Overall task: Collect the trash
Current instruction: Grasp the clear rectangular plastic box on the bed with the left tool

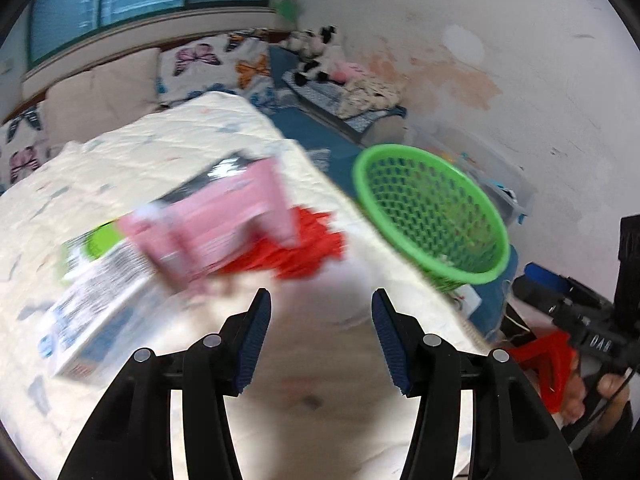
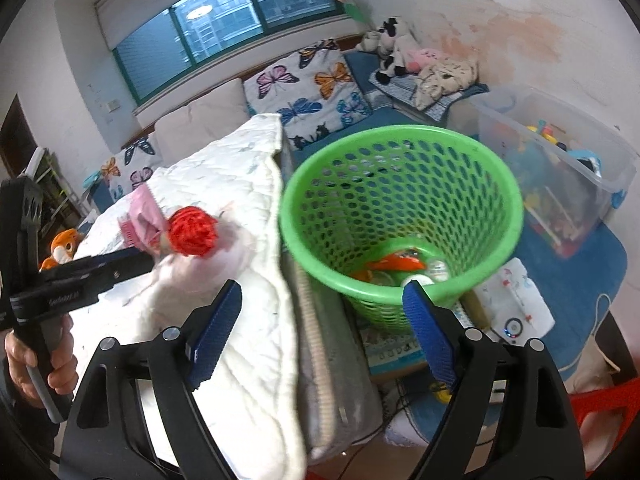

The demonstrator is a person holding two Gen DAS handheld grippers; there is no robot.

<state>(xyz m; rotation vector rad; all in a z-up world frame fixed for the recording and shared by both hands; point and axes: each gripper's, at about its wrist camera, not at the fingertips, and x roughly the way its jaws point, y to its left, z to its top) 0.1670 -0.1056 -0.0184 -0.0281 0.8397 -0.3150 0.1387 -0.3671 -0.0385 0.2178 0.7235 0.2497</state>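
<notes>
A green mesh trash basket [image 2: 400, 216] stands beside the bed, with orange and white scraps in its bottom; it also shows in the left wrist view [image 1: 432, 212]. On the white quilt [image 1: 160, 152] lie a pink carton [image 1: 216, 220], a crumpled red wrapper [image 1: 296, 248] and a white and green box [image 1: 92, 300], all blurred. My left gripper [image 1: 320, 320] is open and empty just short of the red wrapper. In the right wrist view the left gripper [image 2: 100, 272] reaches toward the red wrapper [image 2: 192, 236]. My right gripper [image 2: 320, 320] is open and empty, in front of the basket.
Butterfly pillows [image 2: 308, 84] and plush toys [image 2: 396, 52] line the window wall. A clear bin of toys [image 2: 560, 160] sits right of the basket on a blue mat [image 2: 580, 272]. A white device [image 2: 516, 300] lies by the basket. A red stool [image 1: 548, 364] is low right.
</notes>
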